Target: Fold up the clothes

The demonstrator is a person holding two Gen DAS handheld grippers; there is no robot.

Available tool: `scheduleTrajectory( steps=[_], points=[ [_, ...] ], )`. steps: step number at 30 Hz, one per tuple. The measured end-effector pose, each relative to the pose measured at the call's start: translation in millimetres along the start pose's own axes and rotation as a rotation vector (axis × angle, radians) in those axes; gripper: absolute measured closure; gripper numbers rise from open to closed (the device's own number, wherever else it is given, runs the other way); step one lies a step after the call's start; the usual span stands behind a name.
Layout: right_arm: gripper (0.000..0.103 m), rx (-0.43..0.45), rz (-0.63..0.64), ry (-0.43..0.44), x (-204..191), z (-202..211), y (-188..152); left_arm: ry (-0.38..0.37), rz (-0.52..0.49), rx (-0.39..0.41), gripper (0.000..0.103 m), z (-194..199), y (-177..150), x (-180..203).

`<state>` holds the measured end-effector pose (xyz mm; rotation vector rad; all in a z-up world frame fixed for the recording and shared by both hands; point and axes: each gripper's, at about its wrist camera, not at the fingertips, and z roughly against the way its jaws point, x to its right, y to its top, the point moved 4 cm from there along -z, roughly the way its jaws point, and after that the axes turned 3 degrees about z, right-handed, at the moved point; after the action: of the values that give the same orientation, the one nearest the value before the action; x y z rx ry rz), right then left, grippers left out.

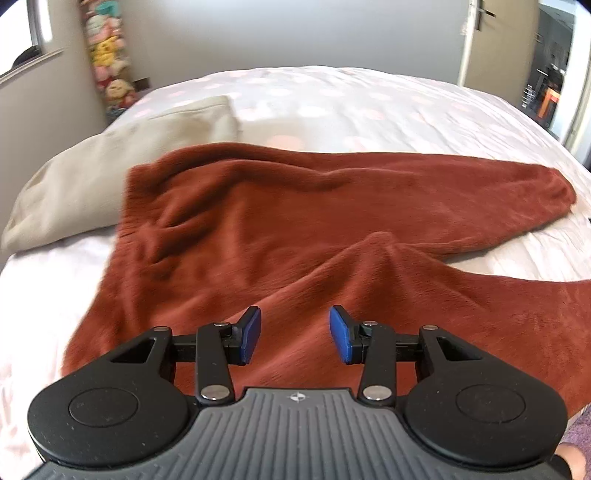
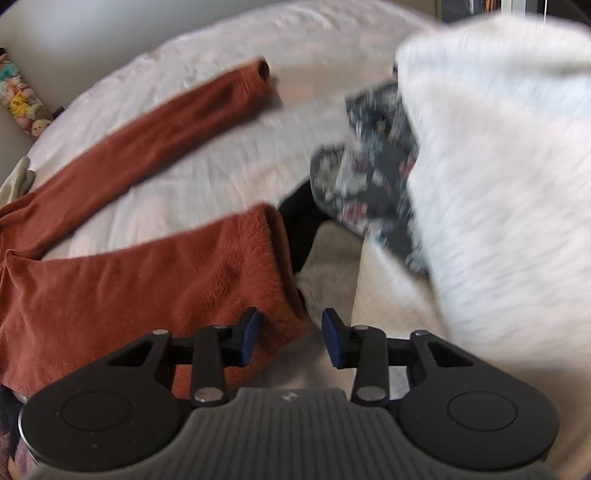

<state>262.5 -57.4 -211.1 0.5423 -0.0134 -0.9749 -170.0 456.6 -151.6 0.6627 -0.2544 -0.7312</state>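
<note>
- Two legs of the rust-brown fleece trousers lie spread flat on the white bed, ready for folding.
- Above them, the left gripper is released, holding nothing.
- At the near leg's cuff, the right gripper is released too.

Home bedroom. Bed with a pale pink-spotted sheet fills both views. Stack of plush toys stands in the upper-left corner by a window. Door with handle upper right, opening to another room. Clothes lie across the bed: rust fleece garment, beige garment, white fluffy garment, dark floral garment.
</note>
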Motion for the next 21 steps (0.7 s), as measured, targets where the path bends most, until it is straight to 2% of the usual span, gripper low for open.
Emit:
scheduleTrajectory(
  steps=[3, 5, 9, 12, 16, 19, 21],
  points=[
    [0.065, -0.071, -0.05, 0.0, 3.3, -22.8, -2.6, 0.062, 0.042, 0.013, 0.064, 17.1, -2.1, -34.1],
    [0.072, -0.105, -0.077, -0.01, 2.7, -35.2, -5.9, 0.108, 0.07, 0.017, 0.064, 26.0, -4.7, -60.7],
    [0.081, -0.102, -0.061, -0.082, -5.2, -38.9, -7.7, 0.175, 0.097, 0.006, 0.064, 37.8, -16.3, -109.6],
    [0.084, -0.1, -0.039, -0.158, -8.7, -30.0, -4.0, 0.193, 0.084, 0.006, 0.063, 41.4, -25.7, -132.2],
    [0.084, -0.115, -0.006, -0.238, -13.5, -22.6, 3.0, 0.175, -0.001, -0.011, 0.063, 35.0, -36.2, -147.0],
    [0.081, -0.11, 0.036, -0.27, -25.0, -16.6, 7.7, 0.168, -0.145, -0.041, 0.063, 26.9, -42.8, -148.6],
    [0.073, -0.084, 0.091, -0.307, -35.3, -3.5, 12.1, 0.149, -0.259, -0.056, 0.063, 25.7, -46.1, -146.9]
  ],
)
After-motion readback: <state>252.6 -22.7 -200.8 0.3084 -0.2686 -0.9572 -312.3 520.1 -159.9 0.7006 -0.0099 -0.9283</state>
